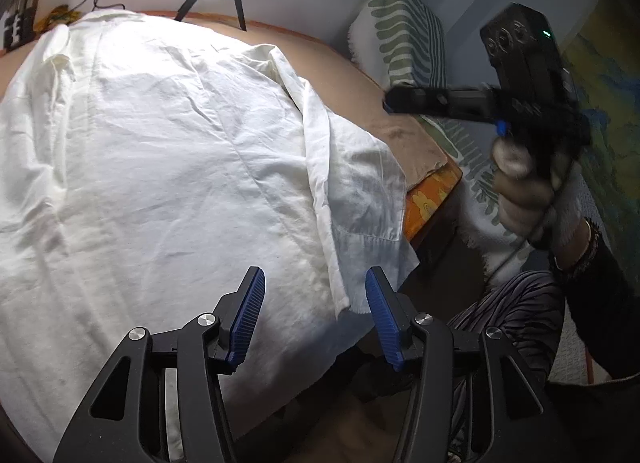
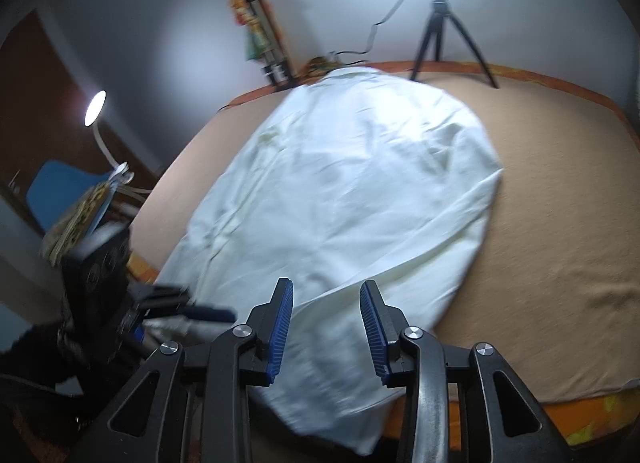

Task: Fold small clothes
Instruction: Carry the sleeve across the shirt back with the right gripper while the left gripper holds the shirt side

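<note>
A white shirt (image 1: 168, 151) lies spread over the tan table top (image 1: 336, 67), one sleeve folded in along its right side and its hem hanging over the near edge. My left gripper (image 1: 314, 283) is open and empty, hovering over the shirt's near right part by the sleeve cuff. In the right wrist view the same shirt (image 2: 344, 191) runs from the near edge to the far side. My right gripper (image 2: 326, 295) is open and empty above the shirt's near edge. The right gripper also shows in the left wrist view (image 1: 404, 101), blurred, held over the table's right edge.
A ring light on a black tripod (image 2: 440, 23) stands at the table's far edge with a cable. Bare tan cloth (image 2: 560, 223) lies right of the shirt. A leaf-patterned pillow (image 1: 404, 31) lies right of the table. A blue chair (image 2: 60, 179) and lamp (image 2: 95, 107) stand left.
</note>
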`<state>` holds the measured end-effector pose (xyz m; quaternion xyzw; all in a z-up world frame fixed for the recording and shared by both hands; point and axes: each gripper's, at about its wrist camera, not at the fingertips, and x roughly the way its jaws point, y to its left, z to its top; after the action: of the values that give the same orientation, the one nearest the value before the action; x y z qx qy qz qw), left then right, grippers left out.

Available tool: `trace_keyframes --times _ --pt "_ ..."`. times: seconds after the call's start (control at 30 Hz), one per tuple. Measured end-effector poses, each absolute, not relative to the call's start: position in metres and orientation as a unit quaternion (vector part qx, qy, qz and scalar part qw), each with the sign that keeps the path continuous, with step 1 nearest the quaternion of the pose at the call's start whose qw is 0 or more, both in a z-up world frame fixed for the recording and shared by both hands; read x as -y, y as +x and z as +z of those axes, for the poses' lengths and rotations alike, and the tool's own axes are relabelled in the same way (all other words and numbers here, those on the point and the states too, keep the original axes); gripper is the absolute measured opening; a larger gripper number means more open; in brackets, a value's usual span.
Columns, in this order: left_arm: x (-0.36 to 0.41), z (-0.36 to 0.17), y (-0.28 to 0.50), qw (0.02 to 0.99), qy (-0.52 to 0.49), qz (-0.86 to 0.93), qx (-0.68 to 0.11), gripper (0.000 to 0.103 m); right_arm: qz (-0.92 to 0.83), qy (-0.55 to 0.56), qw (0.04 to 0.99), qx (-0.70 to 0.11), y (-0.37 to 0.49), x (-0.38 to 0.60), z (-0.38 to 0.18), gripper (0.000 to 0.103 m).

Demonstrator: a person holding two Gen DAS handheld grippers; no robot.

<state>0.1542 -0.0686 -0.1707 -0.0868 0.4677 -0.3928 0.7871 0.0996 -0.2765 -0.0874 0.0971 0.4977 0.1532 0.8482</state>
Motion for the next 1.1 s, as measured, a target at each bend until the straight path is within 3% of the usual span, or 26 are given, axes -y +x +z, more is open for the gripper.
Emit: trace_keyframes --times 0.1,0.37,0.43,0.47,0.53,0.63,0.67,0.9,1.0,1.1 --pt "0.072 -0.175 0.161 0.792 -0.096 -0.381 -0.468 0.051 0.114 0.107 0.851 -0.501 0.129 0.307 -0.091 0.047" --pt "0.075 -0.188 0.168 0.778 -0.149 -0.404 -0.458 0.047 0.052 0.177 0.831 -0.524 0.215 0.375 -0.127 0.047" --pt "0.076 -0.188 0.168 0.776 -0.153 -0.408 -0.456 0.027 0.037 0.194 0.826 -0.527 0.229 0.387 -0.139 0.047" --pt "0.076 -0.187 0.166 0.779 -0.151 -0.406 -0.453 0.024 0.031 0.207 0.823 -0.528 0.236 0.392 -0.145 0.047" --pt "0.076 -0.186 0.163 0.788 -0.15 -0.4 -0.445 0.009 0.028 0.229 0.815 -0.532 0.244 0.401 -0.155 0.047" --pt "0.074 -0.188 0.156 0.79 -0.157 -0.399 -0.439 0.005 0.034 0.247 0.802 -0.543 0.253 0.404 -0.167 0.046" --pt "0.073 -0.188 0.153 0.79 -0.155 -0.399 -0.438 0.005 0.039 0.249 0.796 -0.55 0.256 0.403 -0.172 0.045" --pt "0.07 -0.186 0.15 0.793 -0.154 -0.396 -0.437 0.004 0.012 0.28 0.788 -0.548 0.259 0.408 -0.178 0.003" --pt "0.071 -0.184 0.15 0.798 -0.147 -0.397 -0.428 0.004 -0.003 0.268 0.802 -0.535 0.257 0.407 -0.166 0.0" --pt "0.073 -0.188 0.16 0.788 -0.159 -0.387 -0.451 0.015 -0.011 0.247 0.816 -0.522 0.257 0.401 -0.151 0.0"
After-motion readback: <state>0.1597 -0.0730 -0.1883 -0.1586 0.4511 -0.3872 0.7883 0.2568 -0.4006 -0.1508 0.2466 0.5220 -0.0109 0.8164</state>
